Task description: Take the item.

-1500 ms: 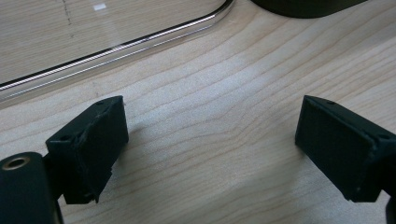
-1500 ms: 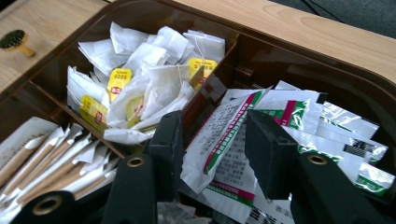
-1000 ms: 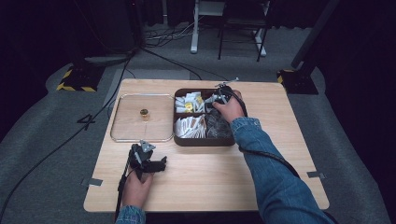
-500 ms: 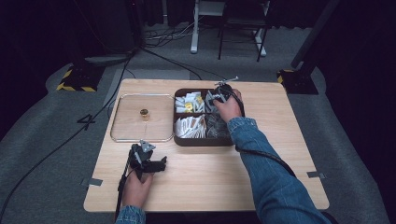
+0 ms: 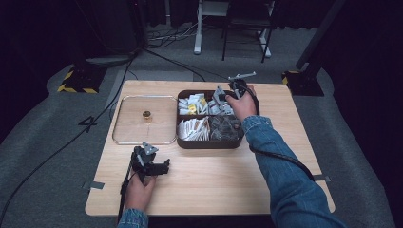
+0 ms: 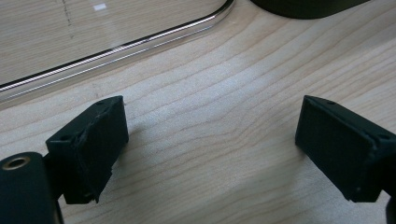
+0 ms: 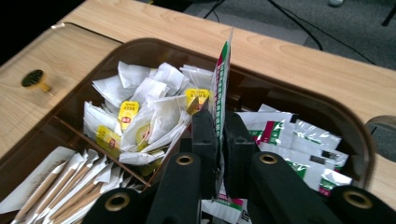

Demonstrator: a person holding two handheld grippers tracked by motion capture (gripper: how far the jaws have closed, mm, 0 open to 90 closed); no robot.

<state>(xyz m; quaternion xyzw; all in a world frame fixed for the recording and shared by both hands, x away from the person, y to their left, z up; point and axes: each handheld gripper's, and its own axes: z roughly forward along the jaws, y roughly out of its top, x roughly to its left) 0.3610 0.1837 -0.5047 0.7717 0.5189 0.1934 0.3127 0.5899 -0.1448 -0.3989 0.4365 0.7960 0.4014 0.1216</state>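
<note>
Right gripper (image 7: 219,140): clamped on a green-and-white sachet (image 7: 221,79), held upright on edge over the brown divided tray (image 5: 209,142), above its far right compartment.
Left gripper (image 6: 210,140): jaws spread wide, nothing between them, on bare table (image 5: 214,180) near the tray's front left corner.
Clear lid (image 5: 142,118): flat, just left of the tray.

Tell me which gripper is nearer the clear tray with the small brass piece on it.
Left. The left gripper sits on the table just below the clear tray's near edge; the right gripper is over the brown compartment box, beyond the tray's right side.
</note>
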